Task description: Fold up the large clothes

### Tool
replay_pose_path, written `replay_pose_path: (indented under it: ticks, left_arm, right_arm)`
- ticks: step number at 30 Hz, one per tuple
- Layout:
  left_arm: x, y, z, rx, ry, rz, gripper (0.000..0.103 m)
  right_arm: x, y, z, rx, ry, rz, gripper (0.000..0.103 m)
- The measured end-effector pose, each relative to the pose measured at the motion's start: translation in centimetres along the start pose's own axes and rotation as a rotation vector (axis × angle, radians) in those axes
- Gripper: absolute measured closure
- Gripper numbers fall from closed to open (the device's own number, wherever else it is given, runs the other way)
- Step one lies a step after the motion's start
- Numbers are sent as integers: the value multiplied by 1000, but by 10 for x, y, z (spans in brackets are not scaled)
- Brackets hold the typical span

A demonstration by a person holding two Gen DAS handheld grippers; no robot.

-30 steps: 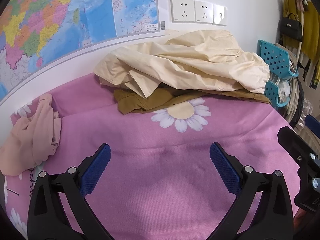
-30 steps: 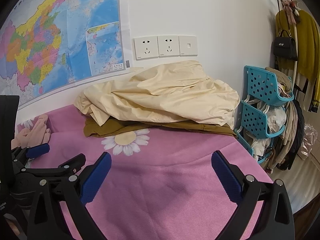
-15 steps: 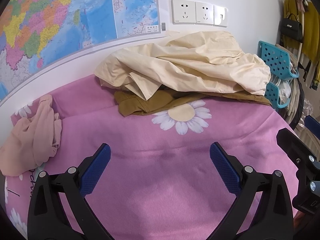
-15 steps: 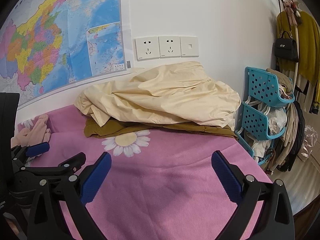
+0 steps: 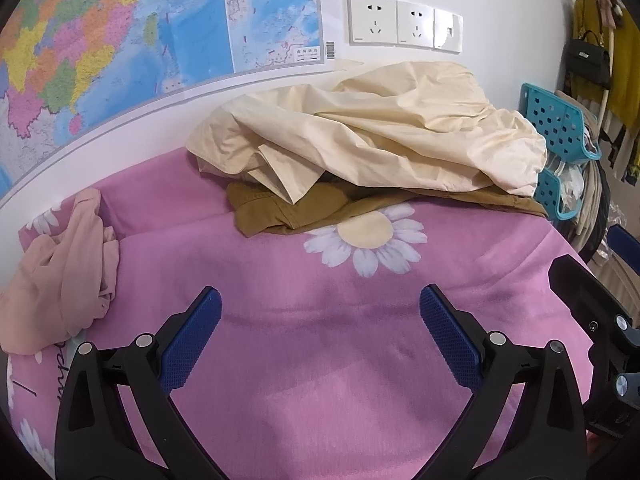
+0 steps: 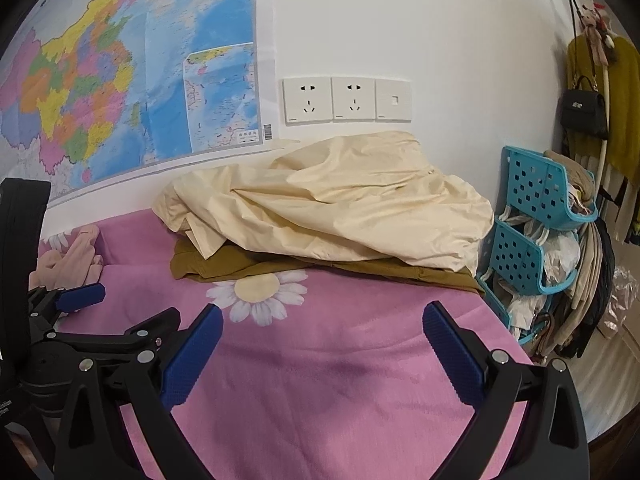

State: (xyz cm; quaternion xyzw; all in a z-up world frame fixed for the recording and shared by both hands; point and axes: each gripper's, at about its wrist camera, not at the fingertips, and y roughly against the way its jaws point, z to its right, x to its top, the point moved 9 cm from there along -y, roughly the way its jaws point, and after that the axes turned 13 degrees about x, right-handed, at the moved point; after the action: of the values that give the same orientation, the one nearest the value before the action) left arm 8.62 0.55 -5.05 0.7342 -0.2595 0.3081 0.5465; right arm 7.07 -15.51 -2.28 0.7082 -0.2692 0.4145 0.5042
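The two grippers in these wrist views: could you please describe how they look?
The left gripper and the right gripper look alike: black plastic scissor-like arms, silver round rivets at the joints, and blue, finely textured pads on the fingers. No cables or sleeves show.

Both views sit slightly closer to the cream garment (image 5: 372, 132) — nothing else moved

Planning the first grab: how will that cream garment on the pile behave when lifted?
The cream garment is probably floppy: it lies in soft creases. It likely unfurls and hangs long, being bulky. Lifting may drag the brown garment beneath it.
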Motion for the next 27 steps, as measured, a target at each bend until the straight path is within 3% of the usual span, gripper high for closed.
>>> replay_pose_path:
  ticks: [12,19,27]
  left_arm:
    - [19,-37,-17,20,32,-29,5]
    - [31,-75,-50,94,61,-44,5]
    - [34,-108,-93,176,94,-76,5]
  right_arm:
    - [27,-42,2,36,87,-23,6]
    - [48,-120,-12,37,244,-99,6]
    - [38,-206,-46,18,469,-198,6]
